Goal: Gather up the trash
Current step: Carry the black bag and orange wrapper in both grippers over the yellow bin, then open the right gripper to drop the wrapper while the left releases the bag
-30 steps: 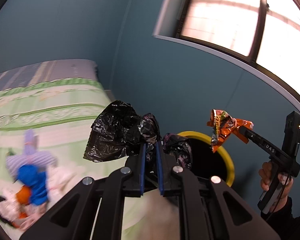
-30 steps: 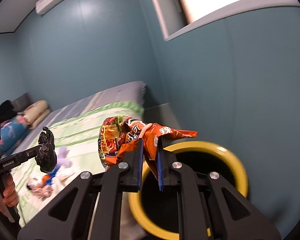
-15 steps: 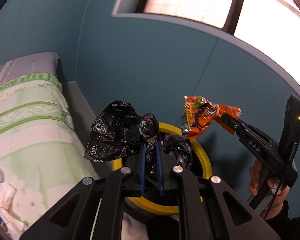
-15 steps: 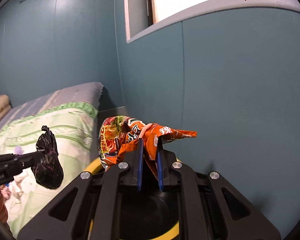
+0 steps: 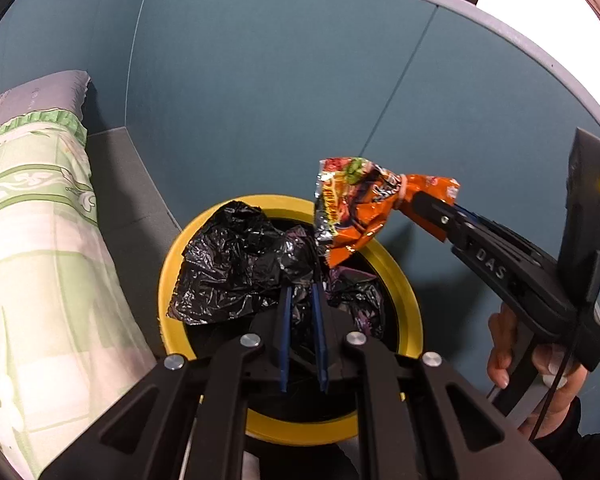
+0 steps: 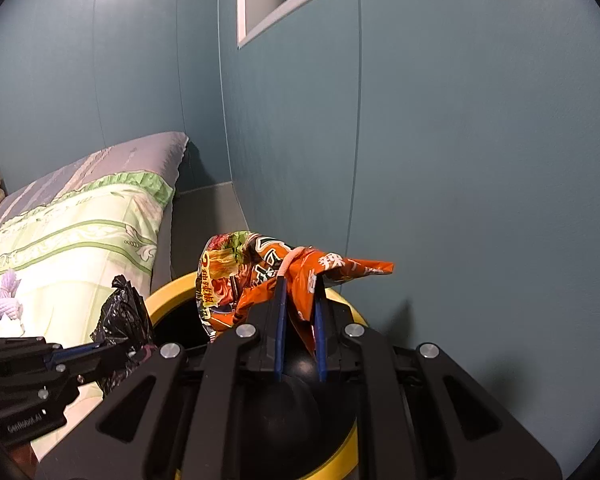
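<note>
Your left gripper (image 5: 302, 286) has its blue jaws pinching a crumpled black plastic bag (image 5: 235, 264), which hangs directly over the mouth of the round yellow-rimmed bin (image 5: 410, 308). Your right gripper (image 6: 298, 280) has its jaws clamped on a crinkled orange foil noodle wrapper (image 6: 255, 280), held above the far rim of the same bin, just beside the black bag. The bin stands between the teal wall (image 6: 460, 160) and the bed with a green floral sheet (image 5: 27, 240).
</note>
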Demonstrator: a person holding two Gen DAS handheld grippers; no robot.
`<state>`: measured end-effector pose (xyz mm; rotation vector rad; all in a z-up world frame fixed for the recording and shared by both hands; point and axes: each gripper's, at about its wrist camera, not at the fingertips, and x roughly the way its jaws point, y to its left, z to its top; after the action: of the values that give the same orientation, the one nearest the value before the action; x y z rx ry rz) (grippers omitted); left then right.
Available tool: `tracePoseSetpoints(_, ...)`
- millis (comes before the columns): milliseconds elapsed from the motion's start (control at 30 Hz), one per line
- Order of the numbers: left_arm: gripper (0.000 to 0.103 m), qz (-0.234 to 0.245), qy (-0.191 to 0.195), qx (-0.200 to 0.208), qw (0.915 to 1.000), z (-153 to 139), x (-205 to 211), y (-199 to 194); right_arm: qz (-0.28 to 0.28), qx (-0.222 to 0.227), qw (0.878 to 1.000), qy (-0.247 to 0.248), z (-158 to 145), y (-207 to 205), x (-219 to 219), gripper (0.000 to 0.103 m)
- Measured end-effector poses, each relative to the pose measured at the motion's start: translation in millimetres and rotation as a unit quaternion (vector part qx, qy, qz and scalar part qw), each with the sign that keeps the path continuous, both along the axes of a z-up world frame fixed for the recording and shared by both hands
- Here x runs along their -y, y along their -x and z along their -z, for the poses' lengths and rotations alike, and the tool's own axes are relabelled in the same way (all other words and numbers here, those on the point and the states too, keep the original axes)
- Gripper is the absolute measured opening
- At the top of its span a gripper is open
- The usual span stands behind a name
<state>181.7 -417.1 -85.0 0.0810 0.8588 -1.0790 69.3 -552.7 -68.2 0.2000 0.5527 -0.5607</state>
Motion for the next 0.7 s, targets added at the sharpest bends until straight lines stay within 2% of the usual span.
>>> tracePoseSetpoints(133,0.014,0.003,-0.002,-0.007,1.0,7.6,3.1,-10.3,-0.001,-0.008,1.0,-0.006,4.8,-3.4,1.0,0.013)
tracePoseSetpoints(300,0.036,-0.009,0.007,-0.019,0.9998,7.9,-5.7,-11.8,-0.003,-0.013,1.0,-0.011,8.3,-8.3,1.0,0.016)
tracePoseSetpoints(333,0.047,-0.014,0.01,-0.023,0.9996,6.9,-8.4,-12.4,-0.004,-0.015,1.0,-0.012,8.7,-9.4,0.7,0.017)
tracePoseSetpoints(367,0.051,-0.018,0.014,-0.026,0.9994,6.5,-10.8,-13.9,-0.001,-0.017,1.0,-0.014,9.4,-9.7,1.1,0.018)
tracePoseSetpoints(433,0.051,-0.024,0.02,-0.031,0.999,4.9,-16.3,-18.0,0.002,-0.014,1.0,-0.018,9.1,-8.6,2.1,0.027)
tracePoseSetpoints(700,0.053,-0.051,0.04,-0.024,0.9976,-14.2,-45.2,-23.4,0.003,-0.008,1.0,-0.02,0.8,-3.6,-2.9,0.027)
